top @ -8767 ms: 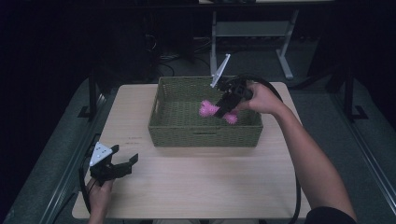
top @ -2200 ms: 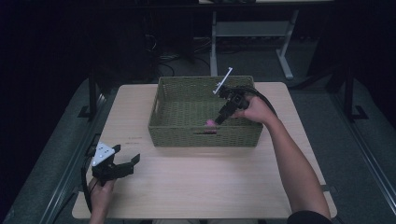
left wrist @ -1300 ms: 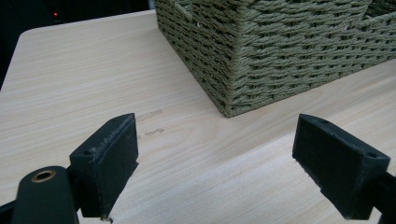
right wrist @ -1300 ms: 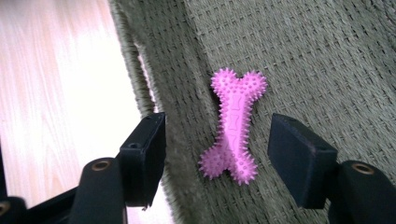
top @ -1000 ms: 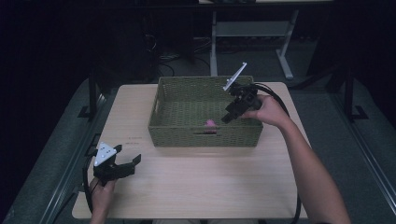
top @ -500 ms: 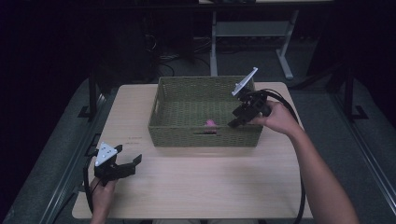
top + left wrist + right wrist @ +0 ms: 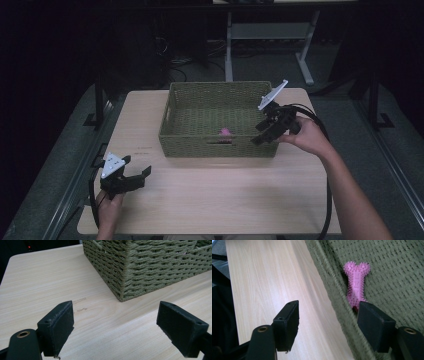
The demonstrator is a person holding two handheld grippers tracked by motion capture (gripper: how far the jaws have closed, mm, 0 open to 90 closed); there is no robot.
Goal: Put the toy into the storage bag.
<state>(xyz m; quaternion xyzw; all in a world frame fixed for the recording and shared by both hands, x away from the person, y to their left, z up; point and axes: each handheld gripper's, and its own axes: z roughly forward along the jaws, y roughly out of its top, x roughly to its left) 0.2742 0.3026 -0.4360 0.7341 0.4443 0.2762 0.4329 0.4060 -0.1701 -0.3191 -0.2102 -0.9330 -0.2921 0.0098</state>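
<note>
A pink spiky bone toy (image 7: 225, 131) (image 7: 357, 282) lies inside the green woven basket (image 7: 220, 145) (image 7: 402, 270), close against its front wall. My right gripper (image 7: 257, 134) (image 7: 328, 317) hovers over the basket's front right corner. Its jaws have just been opening, and they are open with nothing between them. One jaw is over the table and the other over the basket's inside. My left gripper (image 7: 139, 172) (image 7: 116, 320) rests open and holding nothing at the table's front left, pointing at a corner of the basket (image 7: 150, 270).
The light wooden table (image 7: 215, 195) has bare room in front of the basket and to its left. A desk frame and cables stand on the dark floor beyond the table's far edge.
My right gripper has drawn back from the basket's inside toward its front right corner. The pink toy stays lying in the basket. The left gripper has kept still.
</note>
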